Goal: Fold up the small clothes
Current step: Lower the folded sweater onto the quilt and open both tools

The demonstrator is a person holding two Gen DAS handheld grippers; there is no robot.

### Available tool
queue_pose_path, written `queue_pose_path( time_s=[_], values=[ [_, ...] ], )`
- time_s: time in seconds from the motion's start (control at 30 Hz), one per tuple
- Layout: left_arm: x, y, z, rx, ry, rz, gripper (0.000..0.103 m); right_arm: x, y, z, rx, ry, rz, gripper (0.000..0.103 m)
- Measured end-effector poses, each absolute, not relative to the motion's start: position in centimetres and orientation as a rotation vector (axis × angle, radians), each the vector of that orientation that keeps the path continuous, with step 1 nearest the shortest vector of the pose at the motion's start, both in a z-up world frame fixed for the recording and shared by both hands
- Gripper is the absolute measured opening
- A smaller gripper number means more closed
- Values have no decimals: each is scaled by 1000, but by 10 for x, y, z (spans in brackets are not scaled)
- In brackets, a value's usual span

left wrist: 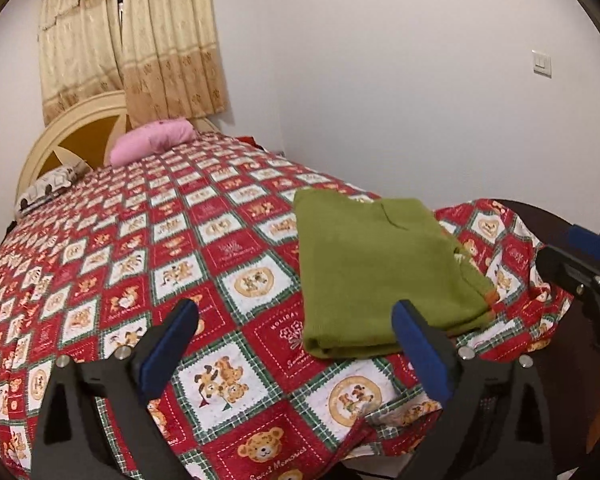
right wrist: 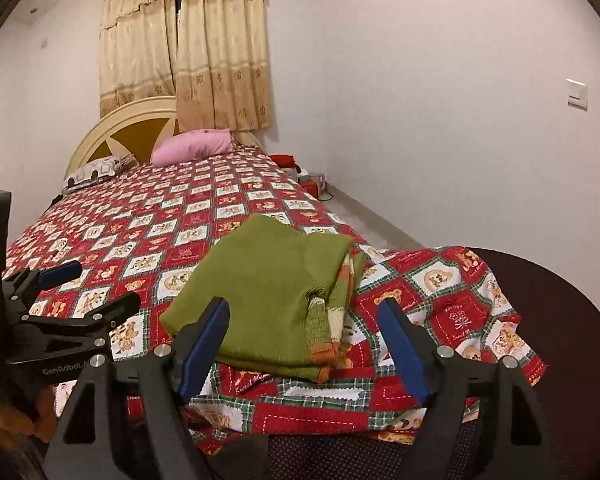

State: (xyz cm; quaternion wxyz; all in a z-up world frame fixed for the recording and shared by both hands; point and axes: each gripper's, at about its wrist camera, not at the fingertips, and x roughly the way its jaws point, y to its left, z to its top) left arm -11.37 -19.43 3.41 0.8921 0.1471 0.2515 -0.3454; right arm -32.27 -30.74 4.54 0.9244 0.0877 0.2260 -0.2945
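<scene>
A small green knit sweater (left wrist: 380, 272) lies folded into a flat rectangle on the red patchwork quilt (left wrist: 159, 240) near the bed's foot. It also shows in the right wrist view (right wrist: 267, 300), with striped orange and cream cuffs (right wrist: 332, 320) at its right edge. My left gripper (left wrist: 295, 320) is open and empty, hovering just in front of the sweater's near edge. My right gripper (right wrist: 304, 316) is open and empty, with the sweater's near end between and beyond its fingers. The right gripper shows at the right edge of the left view (left wrist: 580, 264); the left shows at the left of the right view (right wrist: 71, 292).
A pink pillow (left wrist: 151, 142) and a patterned pillow (left wrist: 47, 188) lie at the cream headboard (left wrist: 71, 128). Beige curtains (left wrist: 131, 40) hang behind. A white wall (left wrist: 420, 80) runs along the bed's right side. Red items (right wrist: 300, 172) sit on the floor by it.
</scene>
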Motion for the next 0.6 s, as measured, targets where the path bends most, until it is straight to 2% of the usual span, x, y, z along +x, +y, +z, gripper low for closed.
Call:
queue_pose_path(
  time_s=[0.2,0.6],
  values=[
    [-129,-197,45,308,445,-713,103,-335,-315,53,252,411,-624,77],
    [-142,-190,60,278,387,-711,103,-343,-289,73,155,328,-651,78]
  ],
)
